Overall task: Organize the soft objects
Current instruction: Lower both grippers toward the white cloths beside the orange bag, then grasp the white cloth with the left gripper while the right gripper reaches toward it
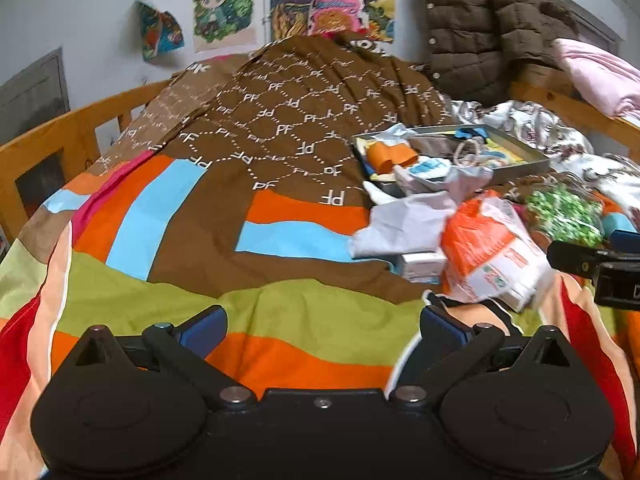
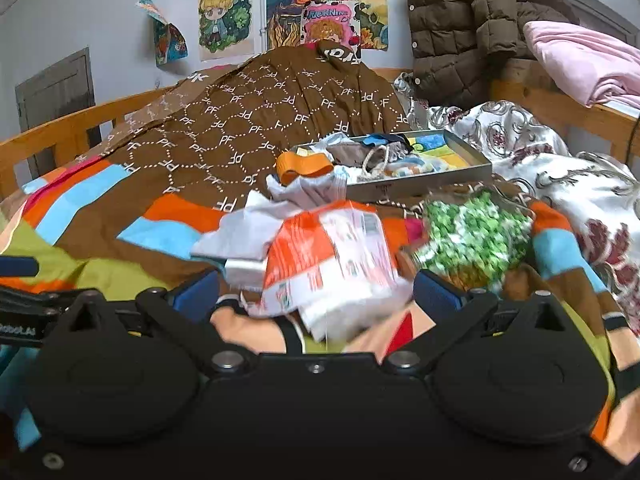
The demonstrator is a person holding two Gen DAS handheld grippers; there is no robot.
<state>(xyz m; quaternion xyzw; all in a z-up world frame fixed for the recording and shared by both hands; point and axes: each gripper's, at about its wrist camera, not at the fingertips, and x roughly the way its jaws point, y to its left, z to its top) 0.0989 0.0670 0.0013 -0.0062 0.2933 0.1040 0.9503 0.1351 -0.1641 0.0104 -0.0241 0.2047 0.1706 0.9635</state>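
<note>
Striped, brightly coloured bedding [image 1: 280, 316] covers a wooden-railed bed [image 1: 60, 136], with drawings [image 2: 226, 20] taped to the pale wall. Both grippers, left [image 1: 322, 330] and right [image 2: 316, 292], hover with jaws spread, holding nothing.

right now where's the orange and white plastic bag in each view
Left wrist: the orange and white plastic bag lies right of centre, beyond the right finger.
Right wrist: it lies at centre, just ahead of the open jaws.
Shared landmark: the grey tray behind it.

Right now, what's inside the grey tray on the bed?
The grey tray holds a jumble of small cloth pieces and a cord loop; an orange band overhangs its left end. Its floor is covered.
</note>
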